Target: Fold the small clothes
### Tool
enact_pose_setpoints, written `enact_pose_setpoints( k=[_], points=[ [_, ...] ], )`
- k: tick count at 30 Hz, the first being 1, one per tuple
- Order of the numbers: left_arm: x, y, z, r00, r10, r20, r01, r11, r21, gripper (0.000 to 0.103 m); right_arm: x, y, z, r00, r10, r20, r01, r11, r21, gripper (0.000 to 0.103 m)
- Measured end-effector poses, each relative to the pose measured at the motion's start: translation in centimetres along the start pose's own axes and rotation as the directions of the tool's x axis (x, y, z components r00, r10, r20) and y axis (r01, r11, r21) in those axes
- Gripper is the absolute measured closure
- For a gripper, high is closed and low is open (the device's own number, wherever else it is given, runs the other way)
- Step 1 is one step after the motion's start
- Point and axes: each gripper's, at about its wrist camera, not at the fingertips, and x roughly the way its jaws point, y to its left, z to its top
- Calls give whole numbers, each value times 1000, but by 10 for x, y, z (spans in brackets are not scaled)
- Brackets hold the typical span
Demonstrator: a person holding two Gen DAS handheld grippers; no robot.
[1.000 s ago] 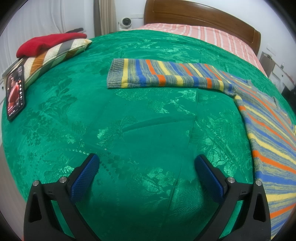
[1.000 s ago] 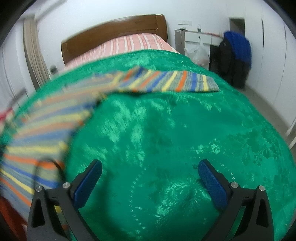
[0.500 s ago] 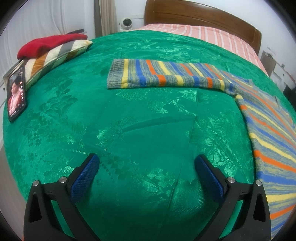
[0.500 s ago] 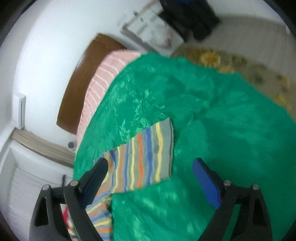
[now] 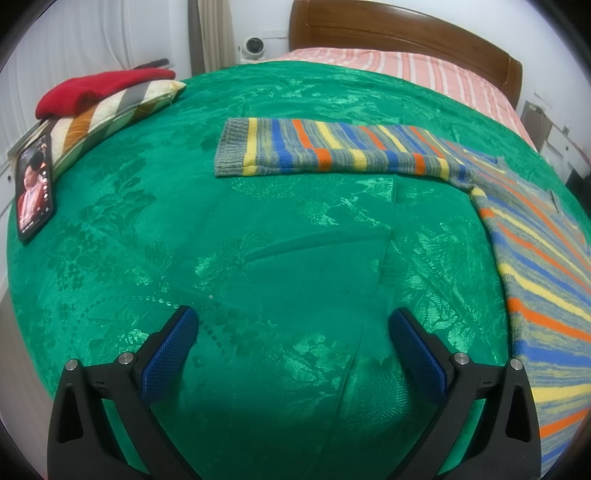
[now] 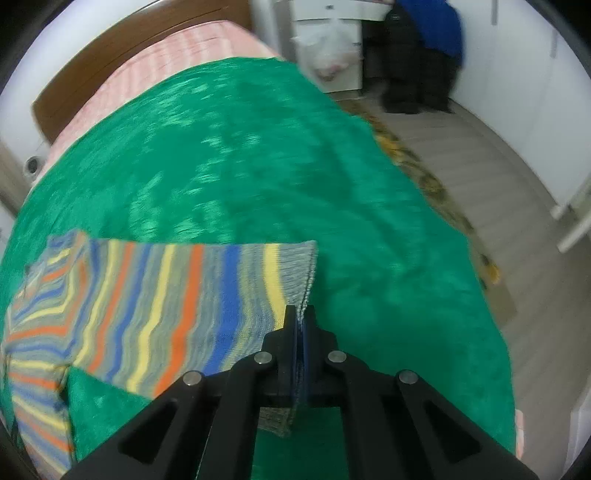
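A glossy green patterned bedspread lies wide and bare. The striped knit sweater lies flat on it, sleeves outstretched. Right gripper pinches the ribbed cuff edge; left gripper hovers spread, empty.

Phone, striped pillow, headboard

Counted items: one striped sweater with two sleeves, one green bedspread, one striped pillow, one red garment, one phone, two grippers.
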Motion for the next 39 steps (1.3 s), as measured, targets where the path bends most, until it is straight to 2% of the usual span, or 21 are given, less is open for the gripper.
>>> enact_pose_setpoints(
  k=[4,6,8,10,11,12,14,18,19,21,22,23,24,26,28,29,31,32,34,36,39],
  points=[
    [-1,-3,-2,1000,-3,0,3,1000,-1,0,-22,21,6,997,43,62,-40,998,-46,102],
    [-1,-3,-2,1000,-2,1,2,1000,-1,0,-46,48,12,987,128,96,-120,990,-79,102],
    [-1,-3,-2,1000,-2,1,2,1000,-3,0,-75,83,20,964,236,125,-219,966,-137,102],
    [-1,-3,-1,1000,-2,2,2,1000,-4,0,-101,124,25,925,357,129,-327,923,-203,102],
    [0,-3,-1,1000,-3,1,3,1000,-5,0,-117,154,27,895,430,117,-393,885,-248,101],
    [0,-3,0,1000,-4,1,4,1000,-5,0,-125,174,25,878,468,105,-426,862,-275,101],
    [0,-3,0,1000,-5,0,5,1000,-4,0,-138,234,20,824,565,43,-518,781,-350,101],
    [1,-3,0,1000,-11,1,11,1000,-1,0,-137,331,-5,736,672,-80,-642,656,-397,101],
    [1,-3,1,1000,-12,1,12,1000,1,0,-134,344,-13,719,686,-108,-666,637,-389,97],
    [1,-3,0,1000,-14,2,14,1000,5,0,-107,380,-22,650,725,-229,-754,575,-318,66],
    [1,-3,0,1000,-16,2,16,1000,6,0,-103,385,-31,628,733,-261,-775,562,-287,30],
    [1,-3,0,1000,-17,1,17,1000,6,0,-97,387,-36,602,749,-276,-798,550,-248,24],
    [1,-3,0,1000,-18,1,18,1000,5,0,-93,383,-41,590,763,-265,-807,549,-218,24],
    [1,-3,-1,1000,-18,0,18,1000,4,0,-87,373,-48,597,756,-270,-803,560,-207,24],
    [1,-4,-1,1000,-12,1,12,1000,5,0,-82,361,-60,643,722,-257,-766,599,-234,24],
    [1,-4,-1,1000,-10,1,10,1000,6,0,-82,347,-64,674,697,-242,-738,625,-256,24],
    [1,-5,-1,1000,-7,3,7,1000,6,0,-79,312,-77,753,632,-187,-655,689,-309,24],
    [1,-5,-2,1000,-5,4,5,1000,7,0,-78,300,-83,782,602,-161,-617,714,-331,24],
    [1,-6,-2,1000,-1,8,1,1000,8,0,-74,255,-103,875,482,-55,-458,784,-418,24],
    [1,-7,-3,1000,4,12,-4,1000,10,0,-68,217,-116,919,393,21,-342,824,-452,24],
    [0,-8,-4,1000,9,17,-9,1000,11,0,-57,160,-125,947,309,89,-250,880,-404,24]
  ],
)
